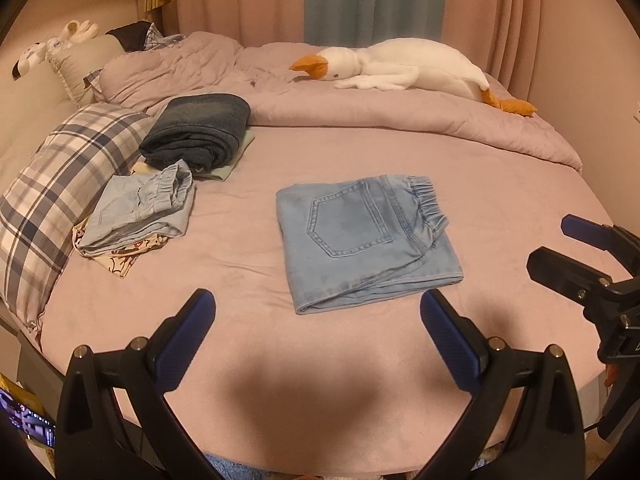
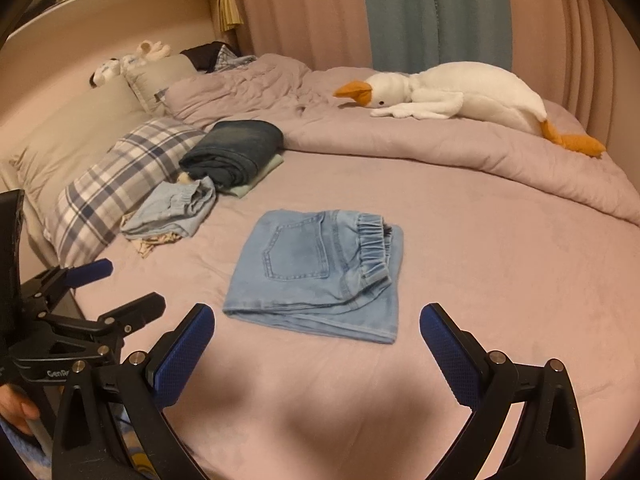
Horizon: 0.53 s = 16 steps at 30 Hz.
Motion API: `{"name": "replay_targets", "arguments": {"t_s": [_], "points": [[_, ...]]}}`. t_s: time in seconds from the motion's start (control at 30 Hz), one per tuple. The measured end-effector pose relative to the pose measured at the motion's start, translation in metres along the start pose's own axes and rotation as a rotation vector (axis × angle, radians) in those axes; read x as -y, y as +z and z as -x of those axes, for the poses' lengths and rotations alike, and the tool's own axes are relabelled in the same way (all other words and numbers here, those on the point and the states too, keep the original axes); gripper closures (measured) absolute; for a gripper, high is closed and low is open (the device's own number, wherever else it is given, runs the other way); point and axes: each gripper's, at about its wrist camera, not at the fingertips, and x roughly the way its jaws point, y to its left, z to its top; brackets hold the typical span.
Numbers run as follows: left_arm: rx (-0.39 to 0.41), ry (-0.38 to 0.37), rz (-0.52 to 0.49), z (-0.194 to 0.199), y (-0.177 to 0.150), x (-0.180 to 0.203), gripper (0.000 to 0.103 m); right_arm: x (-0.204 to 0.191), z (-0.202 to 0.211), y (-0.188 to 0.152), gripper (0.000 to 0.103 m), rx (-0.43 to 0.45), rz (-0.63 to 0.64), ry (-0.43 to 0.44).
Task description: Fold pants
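Observation:
Light blue denim pants (image 1: pixel 364 240) lie folded into a square on the pink bed sheet (image 1: pixel 248 248), back pocket up, elastic waistband at the right. They also show in the right wrist view (image 2: pixel 316 272). My left gripper (image 1: pixel 318 308) is open and empty, hovering just in front of the pants' near edge. My right gripper (image 2: pixel 316 320) is open and empty, also just short of the near edge. The right gripper shows in the left wrist view (image 1: pixel 560 248) at the right edge, and the left gripper shows in the right wrist view (image 2: pixel 120 284) at the left.
A folded light blue garment (image 1: pixel 140 212) and a folded dark denim stack (image 1: pixel 200 132) lie at the left beside a plaid pillow (image 1: pixel 60 192). A rumpled quilt (image 1: pixel 360 112) and a white goose plush (image 1: pixel 408 68) lie at the far side. The bed edge is near me.

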Motion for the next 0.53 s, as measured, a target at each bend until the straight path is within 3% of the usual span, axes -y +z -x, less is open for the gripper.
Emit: {"name": "replay_targets", "arguments": {"t_s": [0.53], "points": [[0.000, -0.008, -0.005, 0.0032, 0.0000, 0.0068, 0.001, -0.0043, 0.0083, -0.0008, 0.001, 0.009, -0.010, 0.009]]}}
